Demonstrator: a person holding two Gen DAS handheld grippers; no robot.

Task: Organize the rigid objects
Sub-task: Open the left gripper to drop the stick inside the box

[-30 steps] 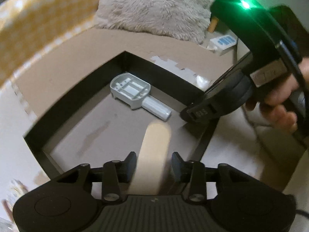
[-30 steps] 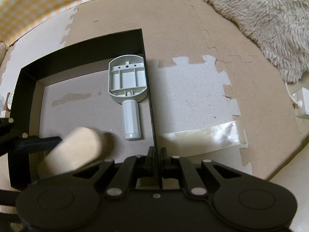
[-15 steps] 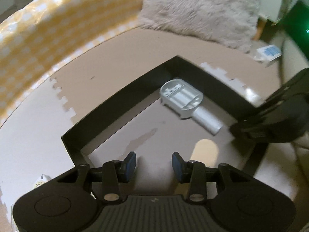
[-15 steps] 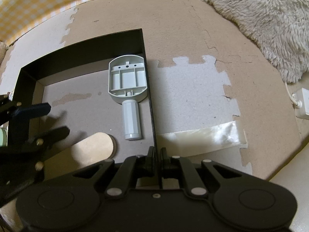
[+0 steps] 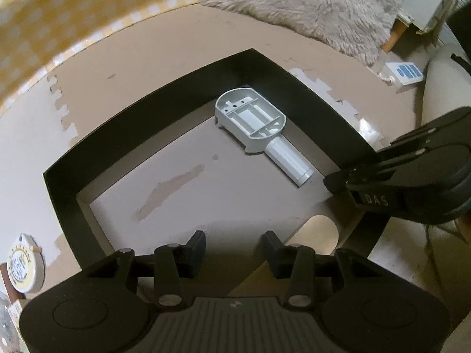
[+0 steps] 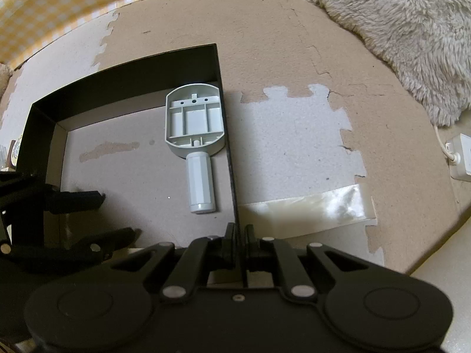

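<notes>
A black open box [image 5: 123, 135] lies on the tan floor mat; it also shows in the right wrist view [image 6: 44, 111]. Inside it a grey plastic handle-shaped part [image 5: 256, 129] lies against the far wall, seen also in the right wrist view [image 6: 195, 135]. A flat wooden stick [image 5: 318, 232] lies in the box's near corner. My left gripper [image 5: 234, 242] is open and empty above the box; it appears at the left of the right wrist view [image 6: 114, 214]. My right gripper [image 6: 238, 234] is shut on the box's thin side wall [image 6: 232, 182]; it also shows in the left wrist view [image 5: 332, 181].
A fluffy grey rug [image 6: 397, 29] lies at the back right. Yellow checked fabric [image 5: 59, 23] runs along the back left. A white power adapter [image 6: 459, 158] sits at the right. A round white tag [image 5: 25, 264] lies left of the box. A tape strip [image 6: 306, 206] sticks to the mat.
My left gripper opened and let the wooden stick go into the box, then pulled back and up. The right gripper stayed clamped on the box wall.
</notes>
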